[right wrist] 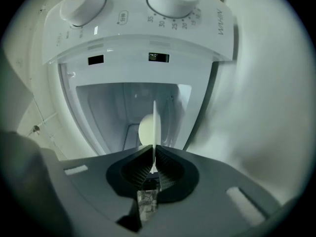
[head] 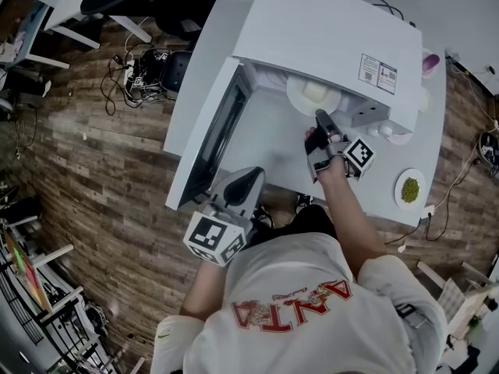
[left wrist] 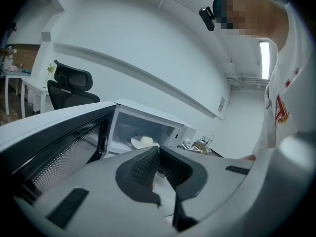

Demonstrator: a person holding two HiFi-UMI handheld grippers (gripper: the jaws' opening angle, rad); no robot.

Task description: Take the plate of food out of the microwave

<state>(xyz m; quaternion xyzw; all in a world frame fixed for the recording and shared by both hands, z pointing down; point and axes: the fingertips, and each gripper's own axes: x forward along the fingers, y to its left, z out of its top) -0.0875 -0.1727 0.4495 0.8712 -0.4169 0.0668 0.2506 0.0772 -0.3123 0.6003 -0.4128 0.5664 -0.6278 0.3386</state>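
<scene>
My right gripper (right wrist: 154,158) clenches its jaws on the rim of the plate (right wrist: 155,125) inside the microwave (right wrist: 143,43). My left gripper (left wrist: 159,152) keeps its jaws together, empty.

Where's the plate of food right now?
In the head view, the plate sits just inside the open microwave, right of centre, its near rim pinched by the right gripper.

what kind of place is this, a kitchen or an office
Probably an office or lab workroom, not a home kitchen: the microwave stands on a plain white table, a black office chair sits beyond it, and a power strip with loose cables lies on the wood floor.
</scene>
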